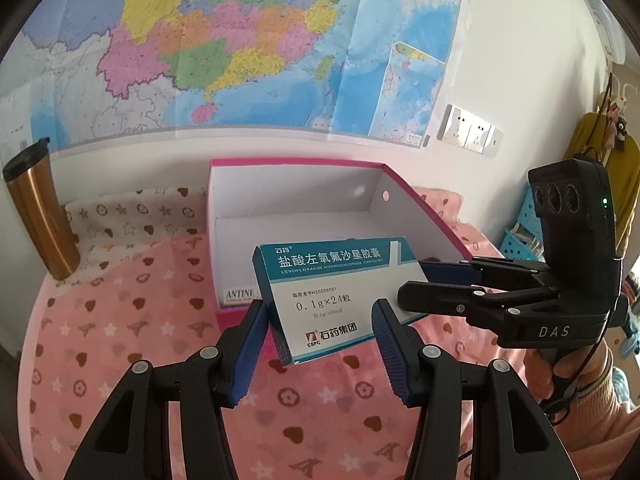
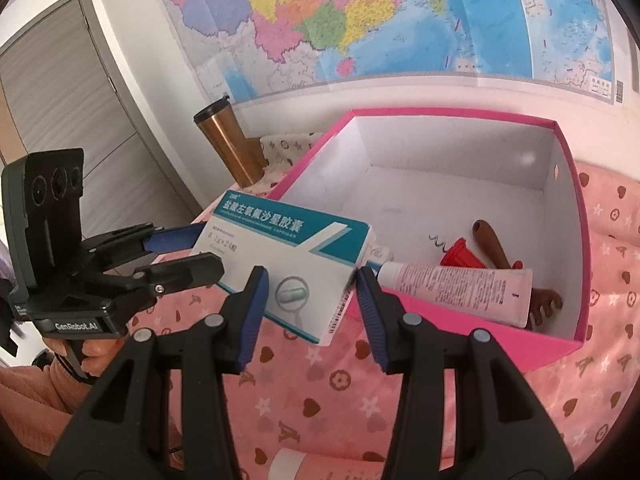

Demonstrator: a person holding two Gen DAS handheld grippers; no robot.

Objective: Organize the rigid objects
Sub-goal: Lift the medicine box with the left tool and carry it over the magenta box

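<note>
Pink patterned bedspread (image 1: 140, 340) bearing an open pink box (image 2: 580, 264), a bronze tumbler (image 1: 40, 216), a pale tube (image 2: 296, 466)

Teal-white medicine box (image 1: 332, 296) at centre, left gripper (image 1: 320, 344) from six o'clock with jaws on its near end, right gripper (image 1: 416, 280) from three o'clock clamping its far end, pink open box (image 1: 296, 196) behind at twelve o'clock, copper tumbler (image 1: 40, 208) at nine o'clock, map (image 1: 200, 40) on wall.
</note>
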